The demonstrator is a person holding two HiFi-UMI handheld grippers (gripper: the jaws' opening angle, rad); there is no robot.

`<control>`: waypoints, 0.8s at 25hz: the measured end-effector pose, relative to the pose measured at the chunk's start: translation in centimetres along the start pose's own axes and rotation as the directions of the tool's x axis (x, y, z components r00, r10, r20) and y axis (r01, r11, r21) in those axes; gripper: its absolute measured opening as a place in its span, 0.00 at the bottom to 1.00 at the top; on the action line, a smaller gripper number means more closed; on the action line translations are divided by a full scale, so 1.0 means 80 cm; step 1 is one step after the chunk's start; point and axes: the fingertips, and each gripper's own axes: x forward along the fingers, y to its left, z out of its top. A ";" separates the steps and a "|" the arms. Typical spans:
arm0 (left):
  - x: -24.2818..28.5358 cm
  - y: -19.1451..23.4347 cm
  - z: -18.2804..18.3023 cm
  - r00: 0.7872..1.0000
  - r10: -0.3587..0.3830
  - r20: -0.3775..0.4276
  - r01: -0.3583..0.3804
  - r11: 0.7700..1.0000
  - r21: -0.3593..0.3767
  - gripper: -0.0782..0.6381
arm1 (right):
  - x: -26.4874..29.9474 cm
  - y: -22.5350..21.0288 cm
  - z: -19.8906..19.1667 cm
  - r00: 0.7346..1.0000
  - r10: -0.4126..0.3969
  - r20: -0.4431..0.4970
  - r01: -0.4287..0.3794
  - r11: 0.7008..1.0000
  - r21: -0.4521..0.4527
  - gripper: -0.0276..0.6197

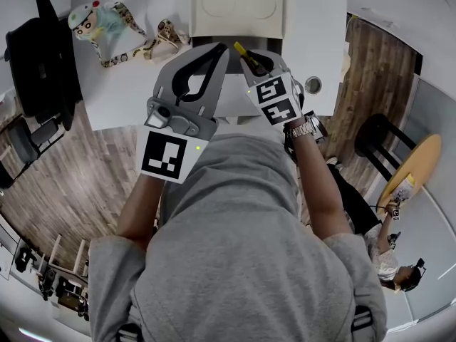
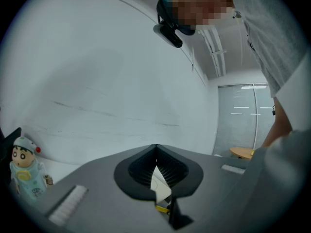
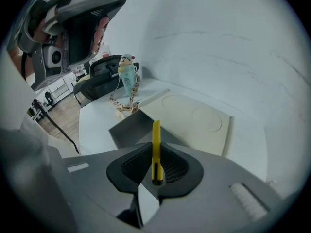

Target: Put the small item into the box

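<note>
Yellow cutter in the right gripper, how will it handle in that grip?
Probably stiff and light: the yellow cutter stands straight in the right gripper. Held near one end, so it may pivot. Smooth-looking plastic could slip.

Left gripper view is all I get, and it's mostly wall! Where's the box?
Observer: The cream box sits straight ahead on the white table.
Operator: Who has the small thing?
Observer: The right tongs are shut on a thin yellow item, which points toward the box.
Operator: Is anything else near the box?
Observer: A patterned strap from the doll lies just left of it.
</note>
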 end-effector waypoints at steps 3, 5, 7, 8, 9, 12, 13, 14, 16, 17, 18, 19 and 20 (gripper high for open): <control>-0.002 0.002 -0.003 1.000 -0.001 -0.007 0.001 1.000 0.000 0.11 | 0.008 0.003 -0.008 1.000 0.008 -0.029 -0.009 1.000 -0.014 0.15; -0.003 0.003 -0.006 1.000 -0.001 -0.012 0.001 1.000 0.000 0.11 | 0.014 0.004 -0.013 0.999 0.011 -0.047 -0.012 1.000 -0.019 0.15; -0.004 0.005 -0.007 1.000 0.000 -0.011 0.000 1.000 0.000 0.11 | 0.021 0.004 -0.018 0.998 0.011 -0.065 -0.012 1.000 -0.023 0.15; -0.005 0.005 -0.008 1.000 0.001 -0.011 -0.001 1.000 0.001 0.11 | 0.024 0.004 -0.021 0.997 0.008 -0.073 -0.010 1.000 -0.022 0.15; -0.005 0.006 -0.009 1.000 0.001 -0.013 -0.001 1.000 0.001 0.11 | 0.027 0.003 -0.024 0.997 0.005 -0.079 -0.007 1.000 -0.021 0.15; -0.007 0.007 -0.011 1.000 0.000 -0.021 0.000 1.000 -0.005 0.11 | 0.034 0.002 -0.030 0.995 0.001 -0.099 -0.002 1.000 -0.014 0.15; -0.007 0.008 -0.011 1.000 -0.001 -0.023 0.001 1.000 -0.006 0.11 | 0.036 0.002 -0.031 0.995 0.000 -0.105 -0.002 1.000 -0.015 0.15; -0.008 0.009 -0.011 1.000 -0.001 -0.024 0.001 1.000 -0.005 0.11 | 0.038 0.002 -0.032 0.994 0.000 -0.109 -0.002 1.000 -0.016 0.15; -0.008 0.010 -0.011 1.000 0.001 -0.024 -0.001 1.000 -0.007 0.11 | 0.042 0.003 -0.034 0.993 0.000 -0.116 -0.002 1.000 -0.016 0.15; -0.008 0.010 -0.012 1.000 0.002 -0.025 -0.002 1.000 -0.008 0.11 | 0.044 0.002 -0.036 0.993 0.001 -0.121 -0.002 1.000 -0.014 0.15; -0.008 0.010 -0.013 1.000 0.002 -0.027 -0.002 1.000 -0.009 0.11 | 0.046 0.002 -0.039 0.992 0.001 -0.126 -0.003 1.000 -0.012 0.15; -0.008 0.010 -0.014 1.000 0.000 -0.030 0.000 1.000 -0.009 0.11 | 0.049 0.002 -0.041 0.991 0.002 -0.132 -0.004 1.000 -0.012 0.15; -0.008 0.011 -0.016 0.999 -0.002 -0.032 0.002 1.000 -0.009 0.11 | 0.052 0.002 -0.043 0.990 0.003 -0.138 -0.005 1.000 -0.015 0.15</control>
